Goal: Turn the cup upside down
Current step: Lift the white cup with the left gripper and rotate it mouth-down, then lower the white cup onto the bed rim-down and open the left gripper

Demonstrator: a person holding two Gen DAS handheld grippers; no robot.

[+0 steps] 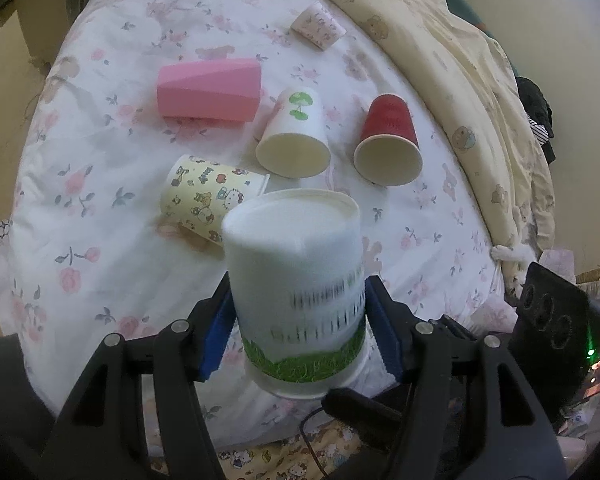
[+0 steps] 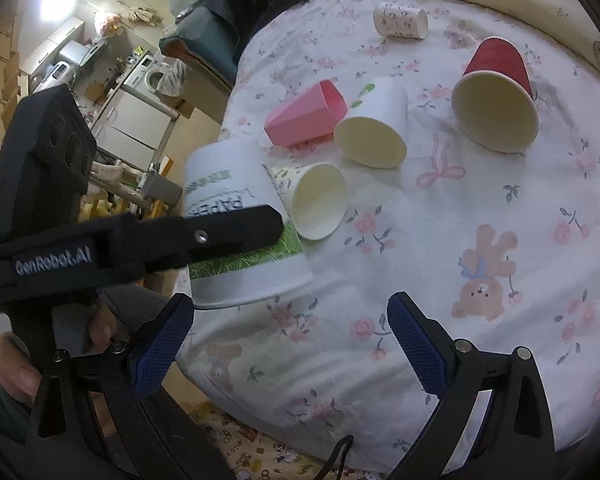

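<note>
1. Clamping the tall white paper cup with a green grass band [image 1: 300,292] by its sides, the left gripper [image 1: 300,332] presses its blue ribbed fingers [image 1: 216,340] against the smooth wall; the closed base points away from the camera and the rim sits low.
2. Judged from this, the flip looks nearly done: the next move calls for lowering the cup rim-down onto the bed [image 1: 100,220] and letting go gently, since thin paper dents.
3. Spread wide and holding nothing, the right gripper [image 2: 288,344] hangs above the floral sheet.
4. Beyond lie a yellow cartoon-print paper cup [image 1: 208,196], a white cherry-print cup [image 1: 294,136], a ribbed red cup [image 1: 388,140] and a faceted pink plastic tumbler [image 1: 208,90], all on their sides.
</note>
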